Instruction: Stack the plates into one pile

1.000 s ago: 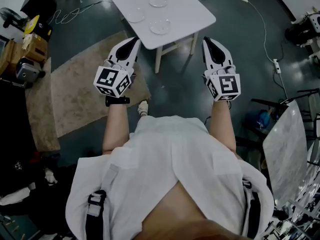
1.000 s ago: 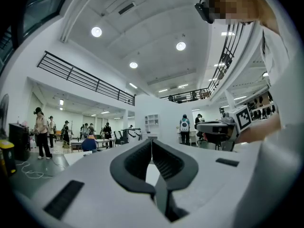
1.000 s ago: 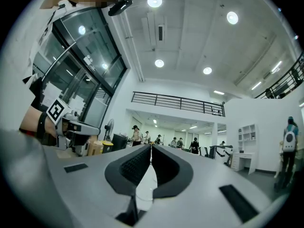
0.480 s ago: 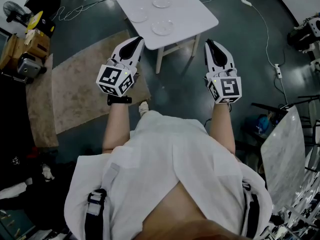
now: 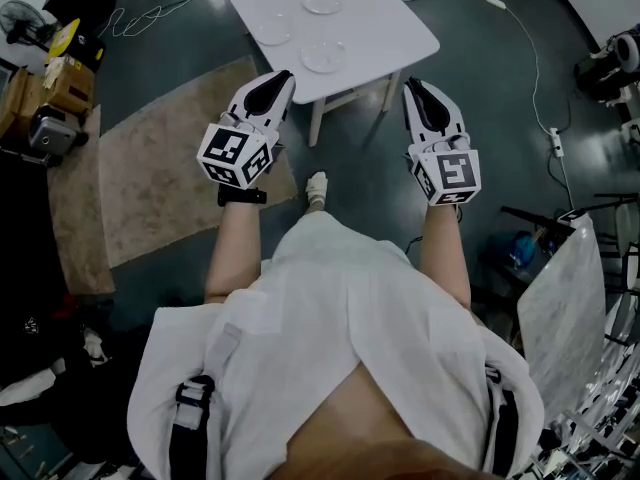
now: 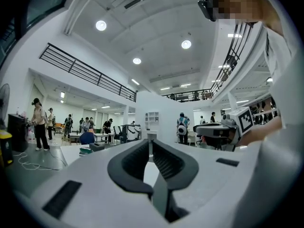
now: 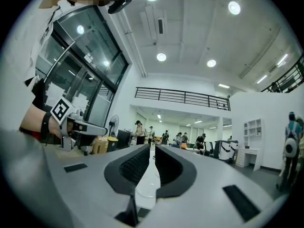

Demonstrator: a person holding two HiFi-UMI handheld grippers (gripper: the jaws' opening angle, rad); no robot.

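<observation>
Clothing of the person (image 5: 330, 348), white, is nearest, and one shoe (image 5: 316, 186) stands on the dark floor, short of the table (image 5: 385, 28). A rug (image 5: 160, 168) lies on the floor to the left of the table.

The left hand-held gripper (image 5: 283, 76) is held level, with its tip at the near left corner of the table. Its jaws are closed together and nothing is between them. The right hand-held gripper (image 5: 413, 86) is held short of the near right corner of the table. Its jaws are almost together, with only a thin slit, and they are empty too.

On the table lie three clear plates, each apart from the others. The near plate (image 5: 324, 56) is close to the near edge of the table, the left plate (image 5: 272, 31) is further in, and the far plate (image 5: 322, 3) is furthest.
</observation>
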